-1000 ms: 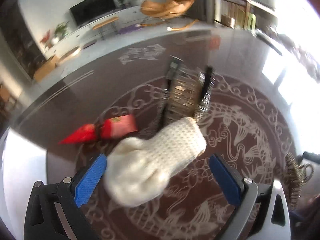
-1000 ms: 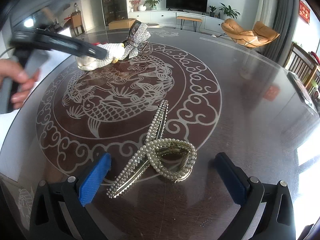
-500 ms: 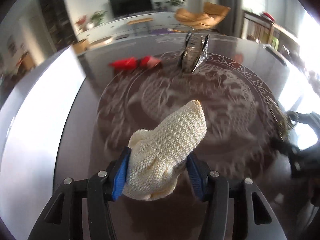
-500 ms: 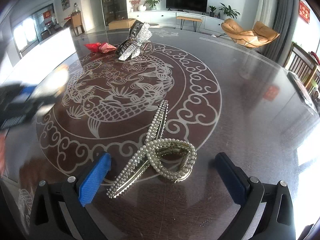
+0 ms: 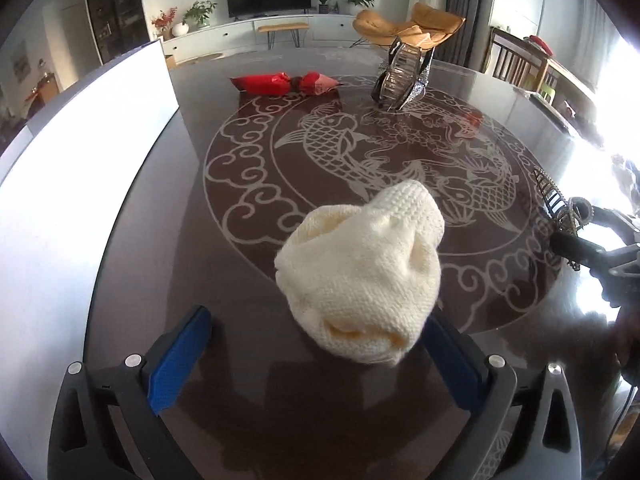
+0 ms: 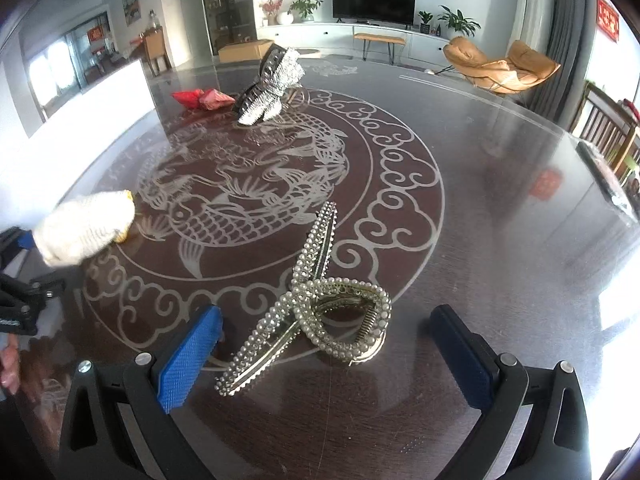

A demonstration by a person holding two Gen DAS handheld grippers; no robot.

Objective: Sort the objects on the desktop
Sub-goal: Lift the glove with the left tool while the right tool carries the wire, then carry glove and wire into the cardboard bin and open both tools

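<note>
A cream knitted sock sits bunched between the pads of my left gripper, whose jaws are opening. The left pad stands well apart from it, and the sock's bulk covers the right pad's tip. The right wrist view shows the same sock at the table's left side. My right gripper is open and low over a pearl hair clip, its pads on either side without touching. A red packet and a silver rhinestone hair clip lie at the far side.
The round dark table has a glass top with a fish pattern. A white panel runs along its left edge. The right gripper's body and the pearl clip show at the right of the left wrist view. A hand is at the lower left.
My left gripper closed on the sock near the red packet and silver clip, carried it to the near left of the table, then spread its jaws wide. The right gripper stayed put.
</note>
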